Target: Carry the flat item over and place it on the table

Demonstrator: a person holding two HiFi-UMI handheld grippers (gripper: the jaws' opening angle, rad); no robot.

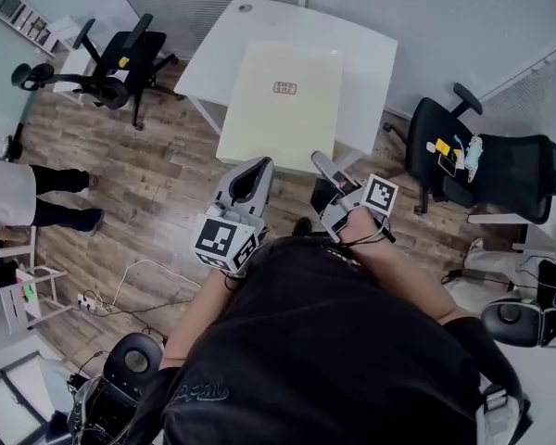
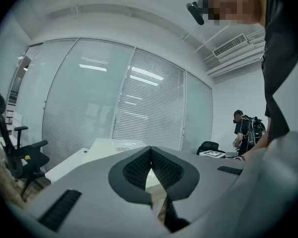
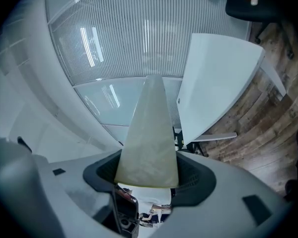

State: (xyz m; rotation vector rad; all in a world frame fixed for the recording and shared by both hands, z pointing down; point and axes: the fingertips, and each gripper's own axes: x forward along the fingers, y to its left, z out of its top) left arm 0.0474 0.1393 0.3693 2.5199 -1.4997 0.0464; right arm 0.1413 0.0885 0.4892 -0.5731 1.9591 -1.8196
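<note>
A pale yellow flat board (image 1: 280, 109) with a small label at its middle lies level over the white table (image 1: 375, 49), its near edge sticking out toward me. My left gripper (image 1: 257, 165) holds that near edge at its left and my right gripper (image 1: 322, 160) at its right. In the left gripper view the jaws (image 2: 150, 150) meet on the board (image 2: 111, 145), seen almost edge-on. In the right gripper view the board (image 3: 150, 133) runs out from between the shut jaws (image 3: 148, 168) as a long wedge, with the table (image 3: 216, 83) beside it. I cannot tell whether board and table touch.
A black office chair (image 1: 120, 63) stands left of the table and another (image 1: 486, 160) with small items on its seat at the right. A person (image 1: 37, 197) stands at the far left. Cables (image 1: 120, 290) lie on the wooden floor. Another person (image 2: 246, 130) is in the background.
</note>
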